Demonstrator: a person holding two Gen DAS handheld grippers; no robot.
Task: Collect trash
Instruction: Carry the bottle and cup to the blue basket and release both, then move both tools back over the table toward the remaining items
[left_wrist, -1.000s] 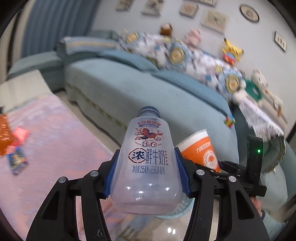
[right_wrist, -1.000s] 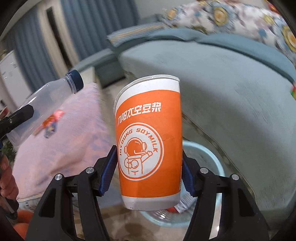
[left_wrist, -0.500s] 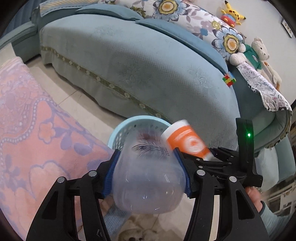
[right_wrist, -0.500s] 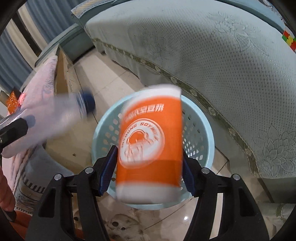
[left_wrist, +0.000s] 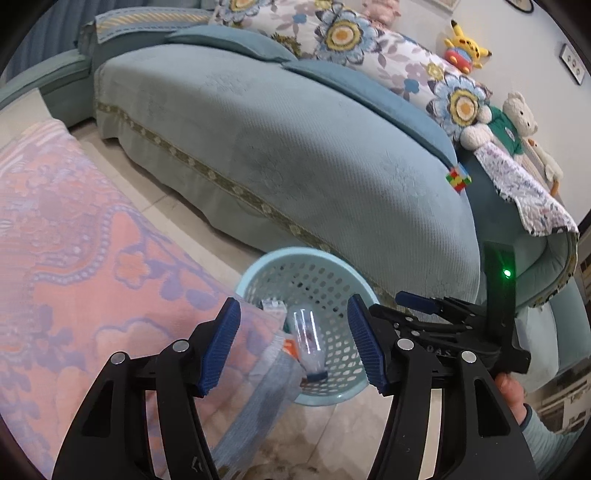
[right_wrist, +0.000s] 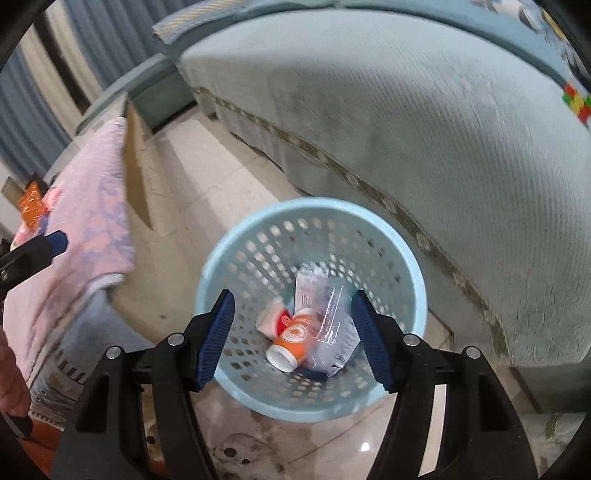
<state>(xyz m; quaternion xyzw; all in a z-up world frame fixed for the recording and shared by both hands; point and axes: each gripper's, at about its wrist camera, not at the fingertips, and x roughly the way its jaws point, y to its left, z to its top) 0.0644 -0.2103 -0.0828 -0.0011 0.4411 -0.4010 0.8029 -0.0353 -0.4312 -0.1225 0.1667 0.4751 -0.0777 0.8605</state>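
A pale blue perforated basket (left_wrist: 280, 254) (right_wrist: 221, 258) stands on the tiled floor between the sofa and the table. Inside it lie a clear plastic milk bottle (left_wrist: 306, 332) (right_wrist: 332, 332) and an orange soymilk paper cup (right_wrist: 293, 338) on its side, with white packaging beside them. My left gripper (left_wrist: 293, 306) hangs open over the basket's near rim with nothing between its blue pads. Directly above the basket, my right gripper (right_wrist: 293, 299) is also open and holds nothing. One of its blue fingertips (left_wrist: 417, 301) shows in the left wrist view.
A teal sofa (left_wrist: 295, 147) (right_wrist: 443, 129) runs close behind the basket, with a colour cube (left_wrist: 458, 179) on its edge. A pink patterned cloth (left_wrist: 74, 258) (right_wrist: 85, 206) covers the table on the left. Orange wrappers (right_wrist: 31, 201) lie at its far end.
Both grippers tilted down over the basket and let go. The bottle left the left gripper and the orange cup left the right one. Both now lie in the basket.
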